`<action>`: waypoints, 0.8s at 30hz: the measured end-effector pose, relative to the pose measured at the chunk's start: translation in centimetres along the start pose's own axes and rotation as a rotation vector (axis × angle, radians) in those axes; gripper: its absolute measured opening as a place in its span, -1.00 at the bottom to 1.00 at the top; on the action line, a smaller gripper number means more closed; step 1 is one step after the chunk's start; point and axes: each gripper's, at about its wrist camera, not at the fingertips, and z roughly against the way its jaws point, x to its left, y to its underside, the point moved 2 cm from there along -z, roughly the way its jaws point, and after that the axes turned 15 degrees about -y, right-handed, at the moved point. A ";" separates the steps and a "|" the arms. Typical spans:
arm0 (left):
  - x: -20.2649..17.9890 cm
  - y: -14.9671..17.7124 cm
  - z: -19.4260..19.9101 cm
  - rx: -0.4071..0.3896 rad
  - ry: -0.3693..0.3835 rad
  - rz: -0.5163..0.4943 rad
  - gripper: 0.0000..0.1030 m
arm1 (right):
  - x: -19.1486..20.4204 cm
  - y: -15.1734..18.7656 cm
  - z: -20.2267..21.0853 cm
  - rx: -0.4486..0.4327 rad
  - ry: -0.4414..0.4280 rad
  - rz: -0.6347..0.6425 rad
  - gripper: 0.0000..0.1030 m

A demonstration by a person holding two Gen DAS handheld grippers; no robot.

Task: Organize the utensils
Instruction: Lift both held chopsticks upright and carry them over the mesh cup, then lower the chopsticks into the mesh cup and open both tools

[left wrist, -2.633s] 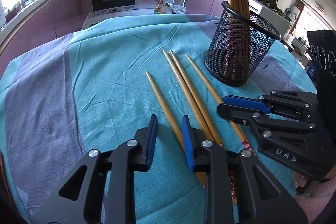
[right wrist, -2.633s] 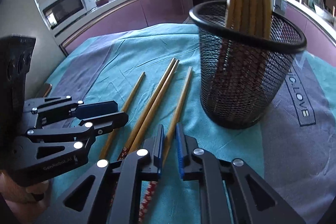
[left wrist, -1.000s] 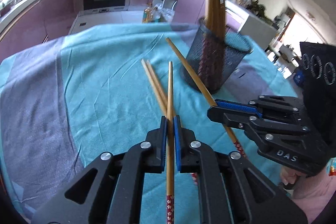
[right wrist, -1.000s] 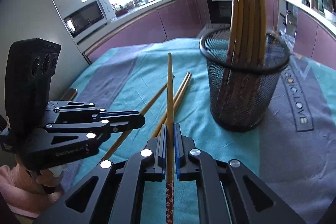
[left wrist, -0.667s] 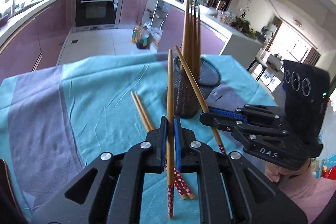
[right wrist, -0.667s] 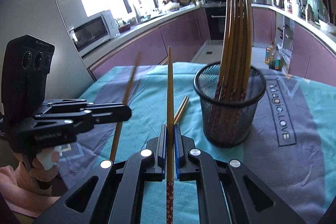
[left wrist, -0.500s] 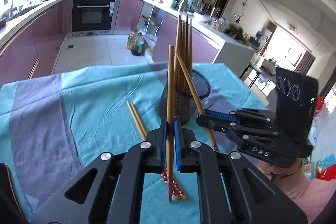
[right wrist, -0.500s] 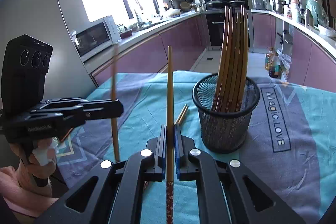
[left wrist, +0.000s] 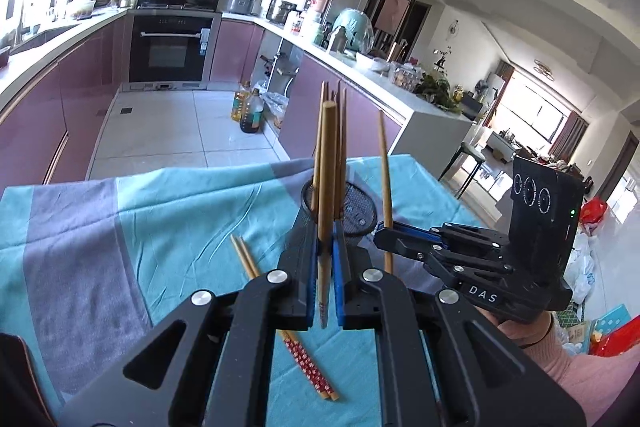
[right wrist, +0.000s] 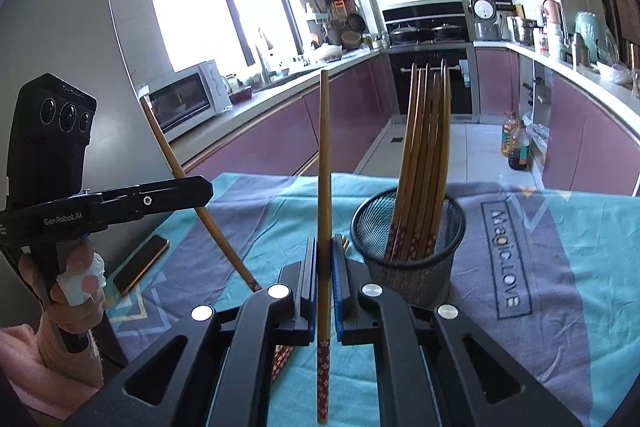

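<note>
A teal and grey cloth [left wrist: 168, 227] covers the worktop in a purple-cabinet kitchen; the left gripper [left wrist: 327, 259] fingers pinch one wooden chopstick [left wrist: 327, 163] upright; the right gripper [right wrist: 325, 267] fingers pinch another chopstick [right wrist: 324, 163]; the mesh holder [right wrist: 412, 267] stands just beyond; two chopsticks [left wrist: 280, 323] lie on the cloth.

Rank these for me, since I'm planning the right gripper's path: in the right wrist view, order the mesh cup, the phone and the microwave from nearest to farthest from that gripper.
1. Mesh cup: just ahead of the right gripper, slightly right, on the cloth.
2. Phone: off to the left, flat on the cloth.
3. Microwave: far back left, on the kitchen counter.
</note>
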 end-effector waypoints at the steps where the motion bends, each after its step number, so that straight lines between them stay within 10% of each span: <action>1: -0.2 -0.3 0.1 -0.008 0.000 -0.002 -0.86 | 0.0 -0.3 0.1 -0.008 0.005 0.004 -0.88; 24: -3.5 -7.9 1.5 -0.162 0.017 -0.030 -0.86 | -1.8 -7.6 2.5 -0.173 0.084 0.066 -0.88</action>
